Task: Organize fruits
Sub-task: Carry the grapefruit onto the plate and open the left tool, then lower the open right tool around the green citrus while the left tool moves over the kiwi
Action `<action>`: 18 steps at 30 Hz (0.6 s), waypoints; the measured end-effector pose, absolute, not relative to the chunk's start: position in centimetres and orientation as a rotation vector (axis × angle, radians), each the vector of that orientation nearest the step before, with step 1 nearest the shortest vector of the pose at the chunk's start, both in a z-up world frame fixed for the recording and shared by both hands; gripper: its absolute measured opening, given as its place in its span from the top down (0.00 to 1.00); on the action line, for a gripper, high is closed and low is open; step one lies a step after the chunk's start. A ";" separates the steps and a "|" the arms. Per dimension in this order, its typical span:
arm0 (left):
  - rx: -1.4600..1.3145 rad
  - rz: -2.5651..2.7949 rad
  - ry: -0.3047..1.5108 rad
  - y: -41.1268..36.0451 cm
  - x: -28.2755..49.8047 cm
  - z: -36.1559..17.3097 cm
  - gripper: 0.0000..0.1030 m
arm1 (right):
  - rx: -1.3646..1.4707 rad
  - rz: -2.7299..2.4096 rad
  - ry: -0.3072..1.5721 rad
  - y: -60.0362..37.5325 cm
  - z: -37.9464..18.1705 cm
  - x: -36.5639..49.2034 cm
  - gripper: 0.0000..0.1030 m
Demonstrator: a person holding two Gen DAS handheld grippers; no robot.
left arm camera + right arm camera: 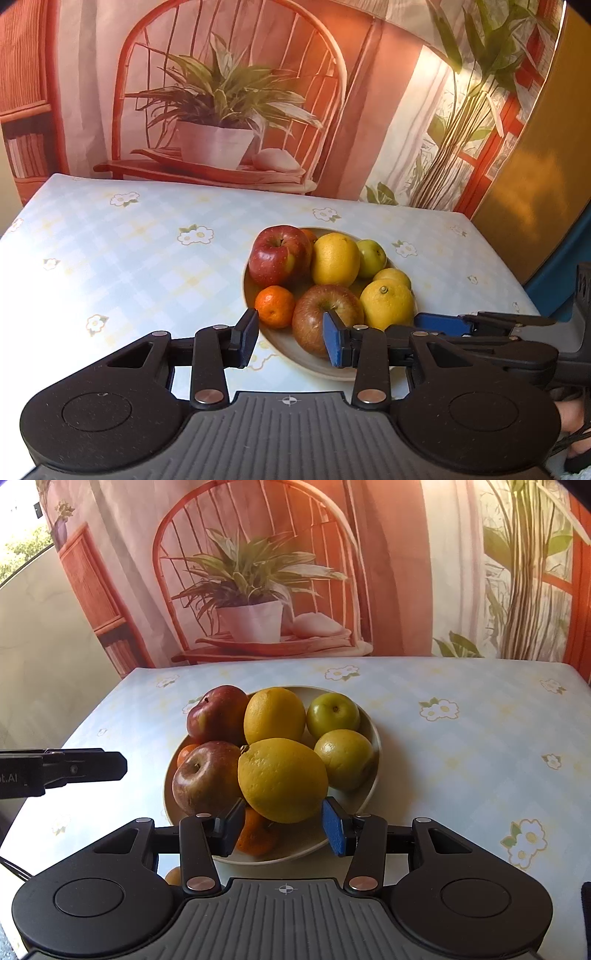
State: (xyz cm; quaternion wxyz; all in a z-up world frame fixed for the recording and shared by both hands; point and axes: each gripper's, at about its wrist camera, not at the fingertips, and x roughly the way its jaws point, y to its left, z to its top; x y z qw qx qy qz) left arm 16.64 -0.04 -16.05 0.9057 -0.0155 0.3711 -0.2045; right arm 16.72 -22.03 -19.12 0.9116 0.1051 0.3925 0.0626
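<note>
A cream plate (373, 753) sits near the middle of a desk (461, 746) covered with a pale checked cloth printed with white flowers. The plate is heaped with fruit: a red apple (218, 714) at the back left, a yellow orange (274, 714) beside it, a green apple (333, 715) at the back right, a yellow-green citrus (345, 758) in front of that, a large lemon-coloured citrus (282, 779) at the front, a second, duller apple (205, 777) to its left, and a tangerine (258, 834) tucked low under the big citrus (another small orange fruit shows only as a sliver behind the dull apple).

The right gripper (282, 829) hangs over the near rim of the plate, its jaws parted with the large citrus seen between them; whether the pads touch it cannot be told, and the fruit appears to rest on the pile. The left gripper (290, 338) is at the plate's left front edge, jaws partly open and holding nothing, with a tangerine and the dull apple seen past the gap. A printed backdrop (258, 572) of a chair and potted plant stands behind the desk.
</note>
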 end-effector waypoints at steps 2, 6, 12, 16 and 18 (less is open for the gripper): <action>-0.006 -0.410 0.770 0.2 16.1 -16.3 0.62 | 0.212 0.130 0.802 -21.9 -18.9 16.2 0.58; -0.012 -0.408 0.784 0.9 15.1 -16.8 0.62 | 0.194 0.148 0.795 -21.0 -18.7 14.8 0.58; 0.008 -0.403 0.768 1.5 14.2 -17.4 0.62 | 0.168 0.185 0.793 -19.4 -18.6 13.0 0.58; 0.014 -0.400 0.762 1.7 14.0 -17.9 0.62 | 0.148 0.198 0.810 -18.6 -19.1 12.4 0.58; 0.020 -0.399 0.759 1.6 13.8 -18.0 0.62 | 0.154 0.206 0.823 -18.5 -19.4 12.2 0.58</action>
